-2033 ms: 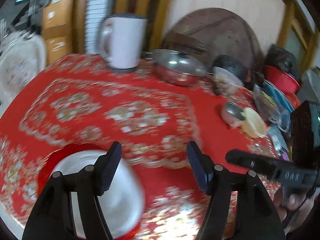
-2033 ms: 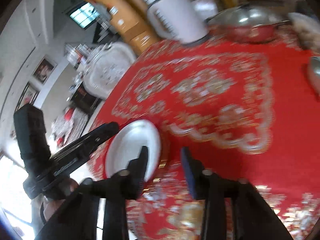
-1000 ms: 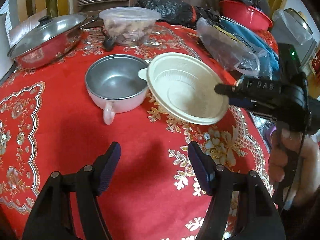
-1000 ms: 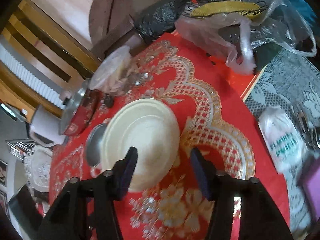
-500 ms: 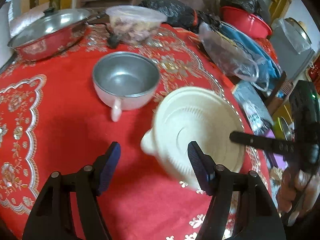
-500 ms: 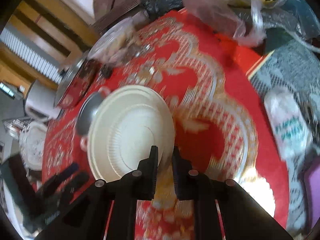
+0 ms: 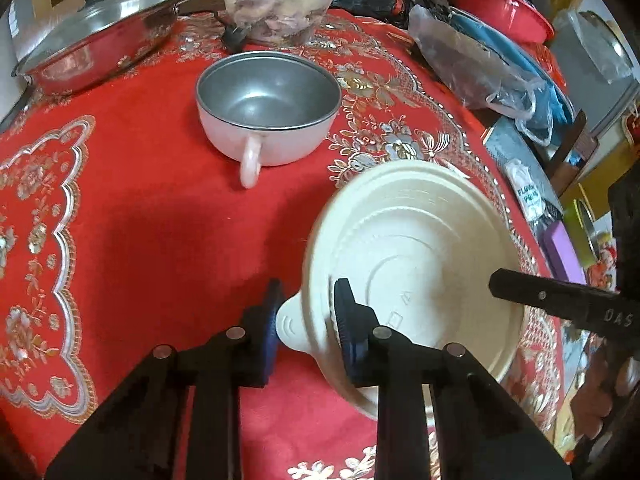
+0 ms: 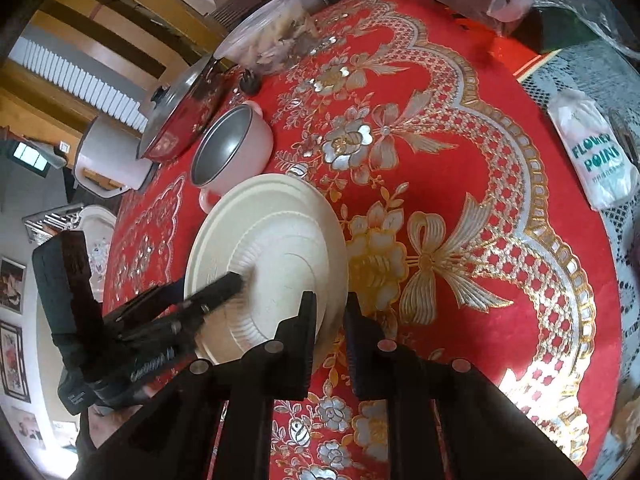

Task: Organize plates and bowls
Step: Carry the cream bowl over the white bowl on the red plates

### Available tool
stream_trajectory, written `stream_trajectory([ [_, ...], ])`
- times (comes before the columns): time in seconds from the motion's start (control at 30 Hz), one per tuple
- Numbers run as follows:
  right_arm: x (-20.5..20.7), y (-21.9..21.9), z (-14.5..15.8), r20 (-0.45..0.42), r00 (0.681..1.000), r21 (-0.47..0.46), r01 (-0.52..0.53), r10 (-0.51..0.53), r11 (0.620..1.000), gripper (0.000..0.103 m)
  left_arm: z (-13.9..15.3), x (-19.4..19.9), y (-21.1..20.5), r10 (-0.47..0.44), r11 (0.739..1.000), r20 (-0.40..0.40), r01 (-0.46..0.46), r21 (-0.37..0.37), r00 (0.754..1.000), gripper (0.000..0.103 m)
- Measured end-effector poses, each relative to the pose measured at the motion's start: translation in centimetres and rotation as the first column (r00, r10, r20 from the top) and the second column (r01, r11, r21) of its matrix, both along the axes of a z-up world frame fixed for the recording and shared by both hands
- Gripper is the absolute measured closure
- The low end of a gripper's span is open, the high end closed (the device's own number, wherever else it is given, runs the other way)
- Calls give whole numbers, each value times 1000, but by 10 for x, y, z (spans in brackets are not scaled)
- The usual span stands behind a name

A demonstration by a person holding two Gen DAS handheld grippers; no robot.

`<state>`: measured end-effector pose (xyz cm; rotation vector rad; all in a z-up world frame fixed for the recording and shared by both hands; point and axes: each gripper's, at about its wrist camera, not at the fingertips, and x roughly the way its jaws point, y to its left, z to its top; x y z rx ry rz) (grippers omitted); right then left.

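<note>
Left gripper (image 7: 306, 322): jaws closing on the near edge of the cream disposable bowl (image 7: 420, 260), one pad outside by the small tab, the other inside the wall; rim already between them, grip looks close to firm.
Right gripper (image 8: 330, 320): clenched on the opposite rim of the same bowl, thin wall pinched between the pads; its finger shows as a dark bar in the left wrist view.
Bowl position: tipped toward the left camera, apparently lifted off the red tablecloth (image 7: 140, 220), held from two sides, just this side of the pink bowl (image 7: 268, 108).
Step in hand (a judgement): a two-handed carry or hand-over of the cream bowl toward stacking.
Doing it well: keep both pinches light, since the thin wall would likely buckle; move both hands together; level it before setting down.
Materials: cream bowl is moulded pulp or plastic, matt, ribbed wall, concentric rings on the base. Pink bowl has a grey metal liner, smooth glossy shell, loop handle facing the camera.
Surroundings: cloth is red with gold and silver floral embroidery; lidded steel pan (image 7: 96, 32) and clear lidded food tub (image 7: 276, 12) sit behind.
</note>
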<state>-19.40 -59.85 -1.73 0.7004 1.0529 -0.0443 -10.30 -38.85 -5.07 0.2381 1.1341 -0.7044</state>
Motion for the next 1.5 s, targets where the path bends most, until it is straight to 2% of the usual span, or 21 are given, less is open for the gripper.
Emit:
stream_trajectory([
  [0.1, -1, 1, 2, 6, 1000, 23, 3, -3, 1000, 89, 5, -2, 7, 5, 1000, 4, -5, -1, 1000, 81],
  [0.4, 2, 32, 25, 30, 999, -4, -29, 29, 1000, 89, 39, -6, 56, 31, 999, 62, -31, -8, 998, 81],
  [0.63, 7, 83, 54, 64, 992, -28, -107, 108, 994, 88, 66, -12, 121, 96, 995, 111, -93, -33, 989, 81],
  [0.83, 21, 139, 79, 92, 976, -66, -194, 199, 979, 86, 86, -14, 192, 182, 983, 155, -175, -56, 971, 81],
  [1.03, 41, 213, 101, 110, 944, -103, -300, 311, 948, 85, 103, -14, 270, 272, 962, 166, -263, -71, 948, 80],
  [1.23, 63, 295, 119, 125, 894, -115, -417, 430, 901, 85, 117, -16, 354, 363, 932, 163, -354, -81, 918, 80],
  [1.37, 76, 349, 123, 139, 851, -87, -499, 506, 862, 85, 115, -19, 399, 426, 905, 161, -421, -69, 890, 80],
  [1.5, 86, 397, 113, 130, 812, -58, -566, 569, 822, 84, 98, -21, 429, 479, 878, 134, -475, -62, 868, 80],
])
